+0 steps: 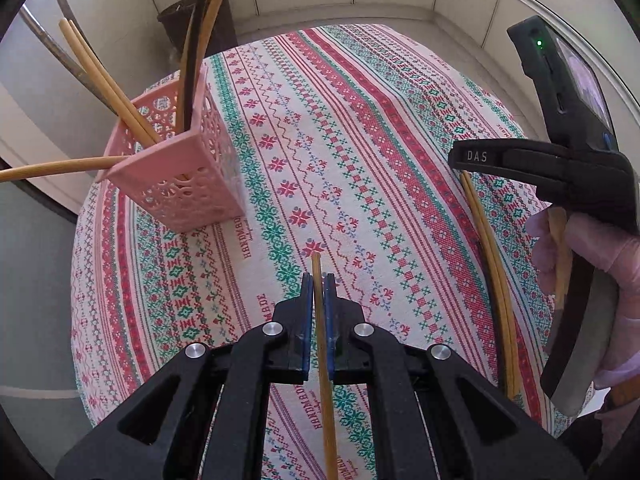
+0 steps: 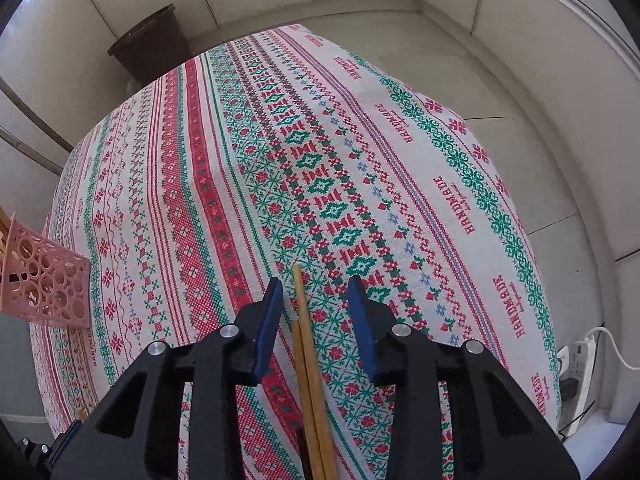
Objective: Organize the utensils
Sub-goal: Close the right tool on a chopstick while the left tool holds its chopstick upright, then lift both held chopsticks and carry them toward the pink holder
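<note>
My left gripper (image 1: 318,280) is shut on a single bamboo chopstick (image 1: 322,328) that runs back between the blue pads, above the tablecloth. A pink perforated holder (image 1: 188,176) stands at the left with several bamboo chopsticks (image 1: 108,80) and a black one (image 1: 192,56) in it; its corner shows in the right wrist view (image 2: 48,284). My right gripper (image 2: 316,300) is open, jaws either side of a pair of bamboo chopsticks (image 2: 310,368) lying on the cloth. In the left view the right gripper (image 1: 520,160) hovers over that pair (image 1: 492,264).
The table is covered by a patterned red, green and white cloth (image 1: 340,140). A dark bin (image 2: 152,44) stands on the floor beyond the far table edge. A white power strip with cable (image 2: 580,356) lies on the floor at the right. Tiled walls surround.
</note>
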`<action>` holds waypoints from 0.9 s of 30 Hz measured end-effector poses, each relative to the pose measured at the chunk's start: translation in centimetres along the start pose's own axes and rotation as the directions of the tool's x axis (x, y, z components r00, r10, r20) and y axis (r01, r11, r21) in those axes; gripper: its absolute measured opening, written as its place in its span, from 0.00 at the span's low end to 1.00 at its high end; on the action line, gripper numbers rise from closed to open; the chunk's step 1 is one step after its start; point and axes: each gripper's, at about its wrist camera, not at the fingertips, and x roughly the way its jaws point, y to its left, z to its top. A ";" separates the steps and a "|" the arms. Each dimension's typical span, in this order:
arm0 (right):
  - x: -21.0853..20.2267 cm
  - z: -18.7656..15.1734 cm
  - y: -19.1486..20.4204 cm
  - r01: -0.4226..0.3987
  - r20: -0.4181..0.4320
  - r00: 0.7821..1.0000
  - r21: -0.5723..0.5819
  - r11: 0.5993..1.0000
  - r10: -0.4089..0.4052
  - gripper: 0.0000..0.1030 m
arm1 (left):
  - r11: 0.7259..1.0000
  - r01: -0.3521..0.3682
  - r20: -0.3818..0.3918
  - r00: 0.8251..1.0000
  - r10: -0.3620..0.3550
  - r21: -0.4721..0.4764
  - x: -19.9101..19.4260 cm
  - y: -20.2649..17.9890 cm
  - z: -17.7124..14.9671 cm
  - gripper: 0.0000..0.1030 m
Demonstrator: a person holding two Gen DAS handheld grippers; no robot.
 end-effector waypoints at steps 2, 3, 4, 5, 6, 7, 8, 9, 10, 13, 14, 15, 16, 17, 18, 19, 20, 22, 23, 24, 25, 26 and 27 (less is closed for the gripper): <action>0.2 0.0 0.5 0.031 0.013 0.999 -0.026 0.999 -0.030 0.23 | 1.000 0.000 0.003 1.000 0.000 -0.001 0.0 0.0 0.1 0.05; 0.2 -0.1 0.7 0.046 0.020 0.999 -0.039 0.998 -0.045 0.21 | 1.000 -0.001 0.005 1.000 0.001 -0.002 -0.1 0.0 0.1 0.05; 0.2 -0.1 0.9 0.056 0.027 0.998 -0.052 0.997 -0.055 0.17 | 1.000 -0.002 0.007 1.000 0.002 -0.002 -0.1 -0.1 0.2 0.05; 0.2 -0.2 1.1 0.060 0.030 0.998 -0.057 0.997 -0.058 0.11 | 1.000 -0.001 0.007 1.000 0.001 -0.002 -0.1 -0.1 0.2 0.05; 0.1 -0.2 1.1 0.060 0.029 0.998 -0.059 0.996 -0.059 0.09 | 1.000 -0.001 0.007 1.000 0.001 -0.001 0.0 -0.2 0.3 0.05; 0.0 -0.4 1.0 0.062 0.029 0.998 -0.058 0.996 -0.060 0.07 | 1.000 -0.003 0.009 1.000 0.003 -0.001 0.0 -0.2 0.3 0.05; 0.0 -0.4 1.0 0.061 0.030 0.998 -0.058 0.996 -0.059 0.06 | 1.000 -0.006 0.013 1.000 0.006 -0.001 -0.1 -0.2 0.2 0.05; 0.0 -0.5 0.9 0.059 0.031 0.998 -0.057 0.997 -0.057 0.06 | 1.000 -0.006 0.015 1.000 0.007 -0.002 -0.1 -0.2 0.2 0.05; -0.1 -0.5 0.9 0.057 0.031 0.998 -0.057 0.997 -0.055 0.06 | 1.000 -0.006 0.018 1.000 0.006 -0.005 -0.2 -0.1 0.2 0.05; -0.3 -0.7 0.5 0.053 0.030 0.998 -0.052 0.997 -0.051 0.05 | 1.000 -0.004 0.028 1.000 0.004 -0.013 -0.4 0.1 0.3 0.05; -0.5 -0.8 0.4 0.052 0.031 0.998 -0.052 0.997 -0.050 0.05 | 1.000 -0.002 0.032 0.999 0.003 -0.016 -0.5 0.3 0.2 0.05; -0.9 -1.2 -0.1 0.047 0.031 0.998 -0.052 0.998 -0.045 0.05 | 1.000 -0.001 0.037 0.999 0.002 -0.019 -0.7 0.4 0.2 0.05; -1.0 -1.3 -0.2 0.043 0.032 0.999 -0.054 0.998 -0.041 0.05 | 1.000 0.001 0.042 0.999 0.000 -0.021 -0.8 0.5 0.2 0.05; -1.2 -1.4 -0.3 0.042 0.037 0.999 -0.059 0.997 -0.040 0.05 | 1.000 0.002 0.047 0.999 -0.001 -0.023 -1.0 0.6 0.1 0.05; -1.5 -1.5 -0.4 0.045 0.043 0.998 -0.065 0.997 -0.042 0.05 | 1.000 0.004 0.053 0.999 -0.003 -0.025 -1.1 0.7 0.0 0.05; -1.9 -1.7 -0.5 0.048 0.052 0.998 -0.071 0.996 -0.044 0.05 | 1.000 0.006 0.061 0.998 -0.004 -0.026 -1.4 0.8 0.0 0.05; -2.4 -1.8 -0.7 0.047 0.060 0.997 -0.076 0.996 -0.042 0.05 | 1.000 0.008 0.067 0.998 -0.006 -0.026 -1.6 0.9 -0.1 0.05; -3.4 -2.1 -1.3 0.043 0.074 0.997 -0.079 0.996 -0.037 0.05 | 1.000 0.013 0.080 0.997 -0.010 -0.026 -2.0 1.0 -0.3 0.05; -4.0 -2.2 -1.6 0.042 0.083 0.996 -0.081 0.996 -0.035 0.05 | 0.999 0.019 0.090 0.996 -0.016 -0.027 -2.3 1.0 -0.4 0.05; -4.4 -2.3 -1.8 0.040 0.091 0.995 -0.082 0.996 -0.033 0.05 | 0.999 0.029 0.099 0.995 -0.026 -0.027 -2.6 1.1 -0.6 0.05; -5.0 -2.3 -2.0 0.038 0.101 0.994 -0.083 0.996 -0.029 0.05 | 0.999 0.041 0.110 0.993 -0.038 -0.026 -3.0 1.1 -0.7 0.05; -5.7 -2.4 -2.2 0.033 0.111 0.994 -0.083 0.996 -0.024 0.05 | 0.998 0.050 0.118 0.992 -0.046 -0.024 -3.2 1.2 -0.8 0.05; -6.3 -2.5 -2.5 0.027 0.119 0.993 -0.081 0.996 -0.017 0.05 | 0.998 0.061 0.129 0.990 -0.058 -0.022 -3.5 1.2 -1.0 0.05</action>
